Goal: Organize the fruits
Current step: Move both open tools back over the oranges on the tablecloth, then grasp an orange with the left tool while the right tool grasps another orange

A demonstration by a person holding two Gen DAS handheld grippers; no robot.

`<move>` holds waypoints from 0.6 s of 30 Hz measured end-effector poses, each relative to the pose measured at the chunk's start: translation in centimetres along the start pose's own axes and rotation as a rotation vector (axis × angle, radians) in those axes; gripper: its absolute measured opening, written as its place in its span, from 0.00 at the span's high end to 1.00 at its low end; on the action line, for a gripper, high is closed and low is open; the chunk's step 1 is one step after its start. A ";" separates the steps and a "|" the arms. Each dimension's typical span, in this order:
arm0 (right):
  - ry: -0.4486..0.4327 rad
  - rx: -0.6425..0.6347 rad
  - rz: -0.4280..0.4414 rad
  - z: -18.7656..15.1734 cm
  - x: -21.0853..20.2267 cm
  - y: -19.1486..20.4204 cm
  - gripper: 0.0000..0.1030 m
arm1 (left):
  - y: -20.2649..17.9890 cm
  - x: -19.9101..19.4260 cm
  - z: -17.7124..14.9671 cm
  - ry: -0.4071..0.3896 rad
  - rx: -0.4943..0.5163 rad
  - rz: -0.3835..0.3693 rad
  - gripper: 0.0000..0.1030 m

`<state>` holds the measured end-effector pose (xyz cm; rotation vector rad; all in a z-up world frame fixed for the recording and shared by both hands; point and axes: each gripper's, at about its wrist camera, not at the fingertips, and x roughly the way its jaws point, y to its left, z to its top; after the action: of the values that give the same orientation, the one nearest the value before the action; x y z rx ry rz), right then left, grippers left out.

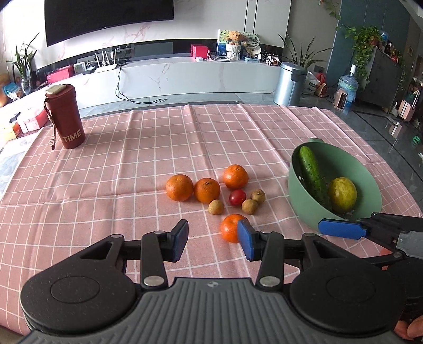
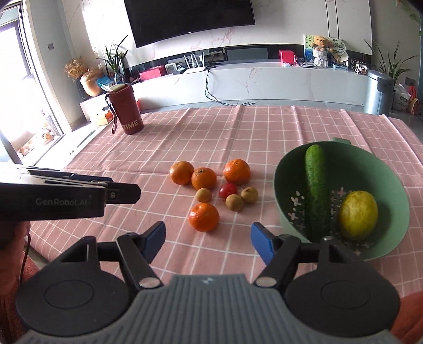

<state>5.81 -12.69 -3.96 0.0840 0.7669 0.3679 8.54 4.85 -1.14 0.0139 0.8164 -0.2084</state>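
Red "TIME" cup (image 1: 64,116), "GenRobot.AI" tool (image 2: 124,194)

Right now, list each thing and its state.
Left gripper: open, empty.
Right gripper: open, empty.
Bowl: upright, holds cucumber and lemon.
Oranges: four, loose on cloth.
Tomato: on cloth.
Cup: upright, lidded.

A dark red tumbler (image 1: 64,116) marked TIME stands upright at the upper left of the pink checked cloth (image 1: 158,148) on the worktop. Behind, a black television (image 1: 108,18) hangs over a white marble cabinet (image 1: 198,74); a steel pedal bin (image 1: 289,83) stands at its right end, a teddy bear (image 1: 234,37) on top
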 end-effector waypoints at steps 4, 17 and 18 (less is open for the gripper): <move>0.027 -0.021 -0.002 0.4 2.3 0.8 0.49 | 1.1 1.7 0.3 0.020 -0.003 0.006 0.51; 0.132 -0.064 -0.028 1.5 11.6 0.9 0.53 | 4.7 9.6 1.2 0.047 -0.002 -0.023 0.51; 0.138 -0.061 -0.031 1.4 12.1 0.8 0.54 | 4.8 10.0 1.2 0.046 0.002 -0.024 0.51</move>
<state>14.51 -7.58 -10.80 -0.0113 0.8913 0.3698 16.94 7.63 -7.92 0.0105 0.8627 -0.2318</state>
